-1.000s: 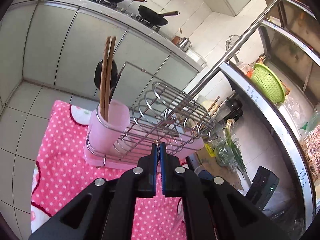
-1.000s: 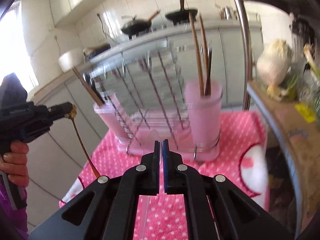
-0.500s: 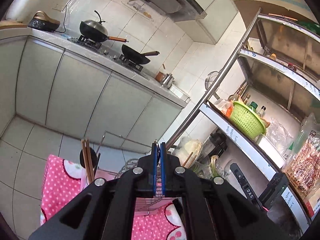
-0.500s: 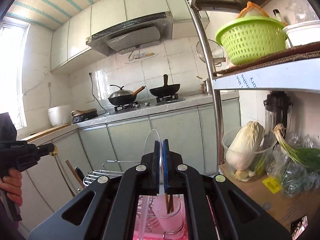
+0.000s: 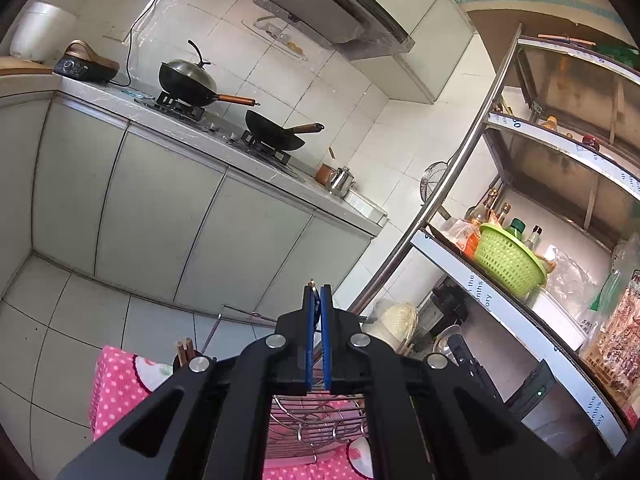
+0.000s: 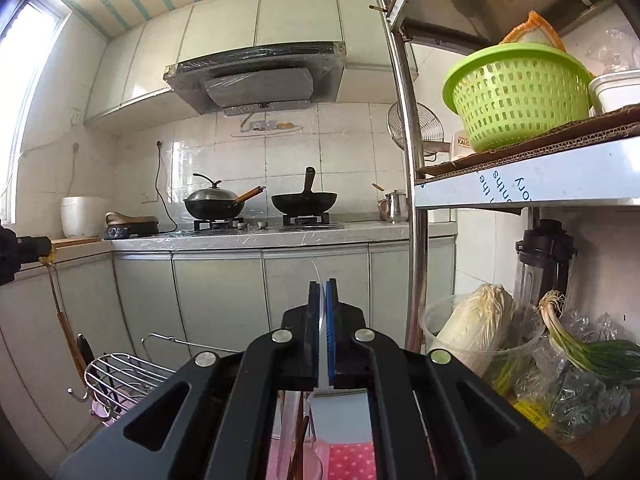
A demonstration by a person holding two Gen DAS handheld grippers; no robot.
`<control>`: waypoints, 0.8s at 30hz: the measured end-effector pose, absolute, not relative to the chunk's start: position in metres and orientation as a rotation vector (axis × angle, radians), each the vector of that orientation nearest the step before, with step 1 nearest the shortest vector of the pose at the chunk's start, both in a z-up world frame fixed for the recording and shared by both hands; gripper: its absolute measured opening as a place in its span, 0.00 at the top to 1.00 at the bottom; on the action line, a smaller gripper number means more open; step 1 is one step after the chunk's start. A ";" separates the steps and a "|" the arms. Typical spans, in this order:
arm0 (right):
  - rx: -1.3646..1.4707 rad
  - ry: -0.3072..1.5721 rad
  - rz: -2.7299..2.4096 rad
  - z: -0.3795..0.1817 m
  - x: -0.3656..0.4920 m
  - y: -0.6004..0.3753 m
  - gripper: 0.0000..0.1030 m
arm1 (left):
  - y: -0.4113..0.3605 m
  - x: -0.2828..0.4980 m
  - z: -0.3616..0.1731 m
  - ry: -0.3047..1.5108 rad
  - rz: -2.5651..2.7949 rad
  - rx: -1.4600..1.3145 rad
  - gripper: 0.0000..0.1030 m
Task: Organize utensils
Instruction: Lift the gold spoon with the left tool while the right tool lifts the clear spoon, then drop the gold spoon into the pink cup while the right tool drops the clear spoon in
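Wire rack point(image 5: 316, 420) on pink dotted cloth point(image 5: 116, 384), near bottom; chopsticks point(image 5: 185, 350) upright at rack's left end, holder hidden. Left gripper point(image 5: 317, 300) nearly closed on thin utensil tip. Right gripper point(image 6: 322, 296) nearly closed on clear plastic utensil point(image 6: 318, 280).

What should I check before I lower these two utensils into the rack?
1. Left gripper shut on the wooden-handled utensil: ok.
2. Right gripper shut on the clear utensil: ok.
3. Wire rack in view below both grippers: ok.
4. Grippers aimed at the rack: not ok, both point at the cabinets.
5. Free room in the pink cup: cannot tell, the right gripper hides it.
6. Chopsticks standing clear of the drop path: cannot tell.
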State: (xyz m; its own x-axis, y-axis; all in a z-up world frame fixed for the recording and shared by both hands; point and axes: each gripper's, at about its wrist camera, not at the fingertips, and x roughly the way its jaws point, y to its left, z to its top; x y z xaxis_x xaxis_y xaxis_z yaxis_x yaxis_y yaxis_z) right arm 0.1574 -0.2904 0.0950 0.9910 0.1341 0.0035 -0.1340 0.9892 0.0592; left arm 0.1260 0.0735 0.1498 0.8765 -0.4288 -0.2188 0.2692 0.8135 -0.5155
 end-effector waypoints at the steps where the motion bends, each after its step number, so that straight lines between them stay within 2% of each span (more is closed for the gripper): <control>1: 0.056 -0.004 0.133 0.091 0.159 -0.290 0.97 | 0.073 0.128 0.147 0.340 -0.378 -0.493 0.98; 10: 0.030 0.023 0.153 0.065 0.153 -0.282 0.97 | 0.066 0.139 0.107 0.402 -0.350 -0.474 0.98; 24: 0.163 0.256 0.168 0.031 0.144 -0.297 0.97 | 0.067 0.130 0.053 0.521 -0.276 -0.483 0.98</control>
State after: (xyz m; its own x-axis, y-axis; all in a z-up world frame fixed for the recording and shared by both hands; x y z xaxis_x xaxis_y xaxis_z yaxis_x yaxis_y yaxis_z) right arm 0.1444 -0.2974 0.0306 0.9535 0.1854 -0.2377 -0.1441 0.9729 0.1809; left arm 0.1300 0.0673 0.0526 0.8345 -0.3696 -0.4086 0.1301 0.8528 -0.5057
